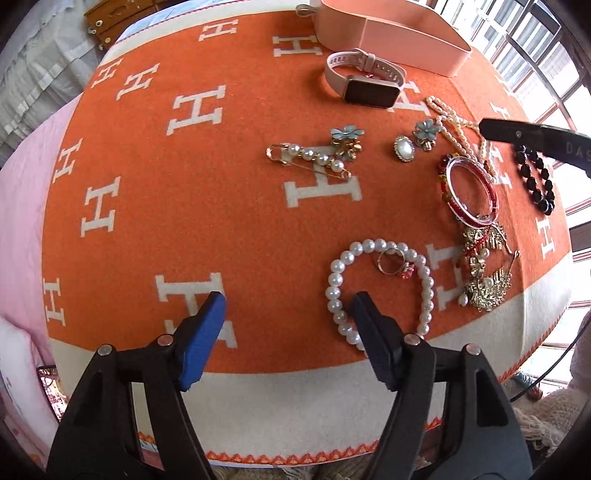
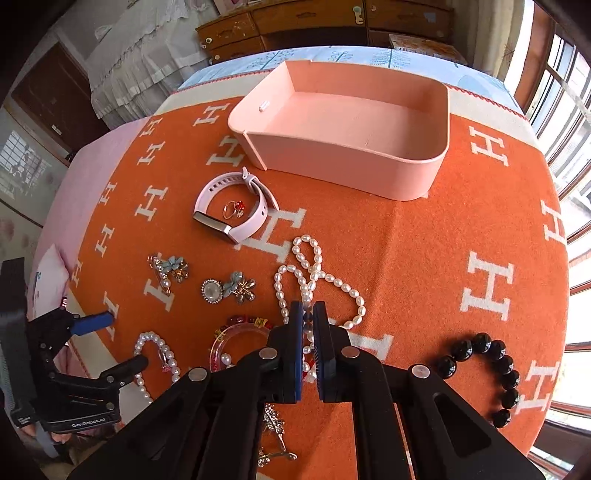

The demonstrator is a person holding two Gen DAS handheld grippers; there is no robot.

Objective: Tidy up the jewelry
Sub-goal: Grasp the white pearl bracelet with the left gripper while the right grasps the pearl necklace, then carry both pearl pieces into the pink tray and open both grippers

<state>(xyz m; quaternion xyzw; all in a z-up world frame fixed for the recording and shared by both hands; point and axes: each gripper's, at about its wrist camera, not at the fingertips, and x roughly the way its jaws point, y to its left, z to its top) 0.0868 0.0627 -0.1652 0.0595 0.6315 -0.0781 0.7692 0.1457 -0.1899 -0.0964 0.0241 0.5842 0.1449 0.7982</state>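
Jewelry lies scattered on an orange blanket [image 1: 192, 206]. My left gripper [image 1: 288, 301] is open and empty, low over the blanket beside a round pearl bracelet [image 1: 334, 291] with a gold ring [image 1: 393, 264] inside it. My right gripper [image 2: 308, 312] is nearly shut, pinching a strand of the rice-pearl necklace [image 2: 314, 266], which still rests on the blanket. The empty pink box [image 2: 406, 173] stands beyond it. A pink smartwatch [image 2: 236, 210] encircles a small red ring [image 2: 233, 209]. A black bead bracelet [image 2: 491, 369] lies to the right.
Flower brooches [image 1: 345, 142], a pearl pin [image 1: 310, 158], an oval pearl brooch [image 1: 403, 148], a clear red bangle [image 1: 471, 192] and gold hair ornaments [image 1: 485, 273] lie between the grippers. A wooden dresser [image 2: 314, 22] stands behind; windows [image 2: 569, 110] are at right.
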